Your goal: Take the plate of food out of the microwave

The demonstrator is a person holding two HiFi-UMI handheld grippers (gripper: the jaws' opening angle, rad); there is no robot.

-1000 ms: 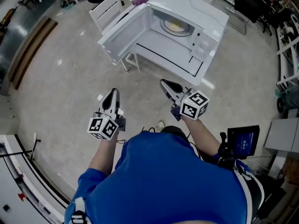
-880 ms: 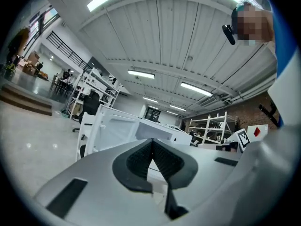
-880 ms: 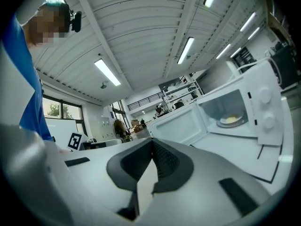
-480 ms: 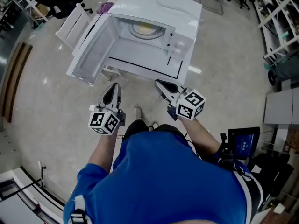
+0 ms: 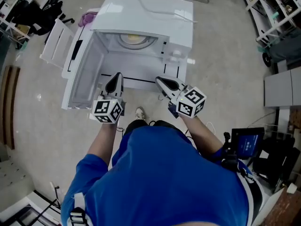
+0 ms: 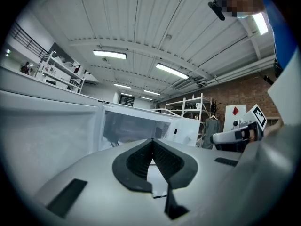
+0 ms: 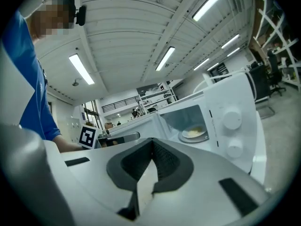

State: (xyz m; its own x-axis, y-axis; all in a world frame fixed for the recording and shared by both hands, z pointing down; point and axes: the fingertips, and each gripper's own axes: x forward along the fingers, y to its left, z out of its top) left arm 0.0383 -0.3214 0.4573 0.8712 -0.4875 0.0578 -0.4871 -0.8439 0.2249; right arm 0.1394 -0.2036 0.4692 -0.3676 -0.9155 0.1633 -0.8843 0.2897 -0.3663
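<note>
Head view: you've stepped up to the open microwave point(image 5: 155, 13), left gripper point(image 5: 116, 76) and right gripper point(image 5: 160, 80) pressed together and empty, plate of food point(image 5: 133, 39) now within reach.

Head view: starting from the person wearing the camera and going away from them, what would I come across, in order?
Person's blue shirt → left gripper and right gripper, side by side, both with jaws together and empty → plate of food sitting inside the open microwave.
</note>
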